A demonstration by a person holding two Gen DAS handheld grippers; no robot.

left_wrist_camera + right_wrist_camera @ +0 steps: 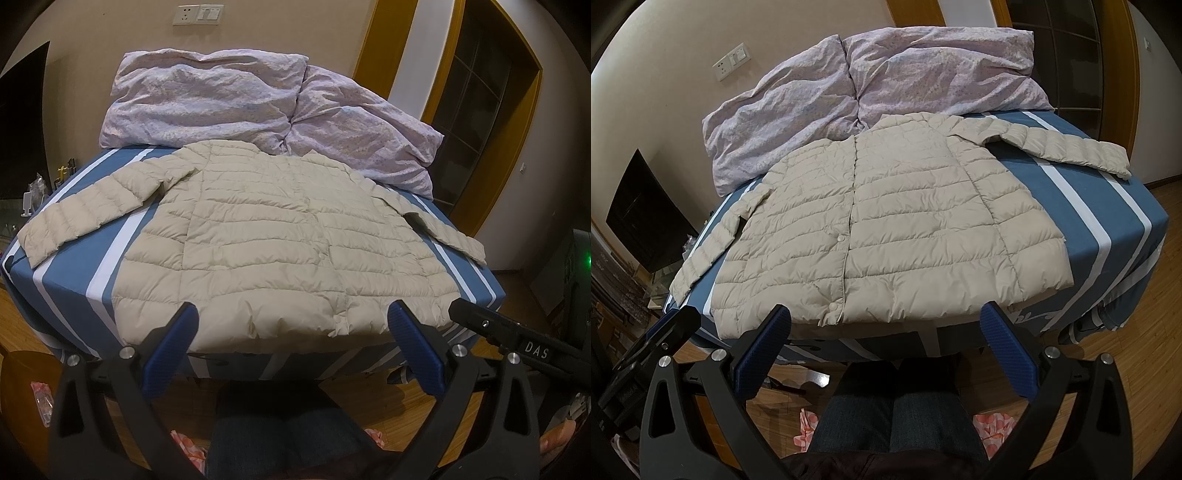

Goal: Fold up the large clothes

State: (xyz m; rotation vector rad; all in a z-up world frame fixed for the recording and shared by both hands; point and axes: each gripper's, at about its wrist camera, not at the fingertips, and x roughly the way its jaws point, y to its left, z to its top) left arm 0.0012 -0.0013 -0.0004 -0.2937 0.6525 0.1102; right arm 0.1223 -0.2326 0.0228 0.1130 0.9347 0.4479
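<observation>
Nothing folded yet, as far as I can see. The jacket [886, 218], a pale quilted puffer, lies flat on the bed [1082, 206], front up w/ the snap placket running down the middle, collar toward the quilt [871, 85] bunched at the head end, hem right at the near edge of the mattress. Both sleeves are spread out: the sleeve [1067, 147] on my right side reaches toward the far right corner, the other sleeve [77, 218] angles down toward the left edge of the bed. So it's laid out and smoothed, more or less ready, but no fold started.

My left gripper [291, 332] is spread wide, nothing between the fingers, hovering just off the hem, not touching fabric as far as I can tell. My right gripper [886, 330] is the same: wide apart, empty, held in front of the hem near the bottom snap. My legs show below, I'm standing at the foot of the bed.

Left to do, my guess: basically everything. Sleeves in across the body, sides in maybe, then hem up toward the collar. Puffer fill is springy and slippery, so folds prob. won't stay flat w/o pressing.
</observation>
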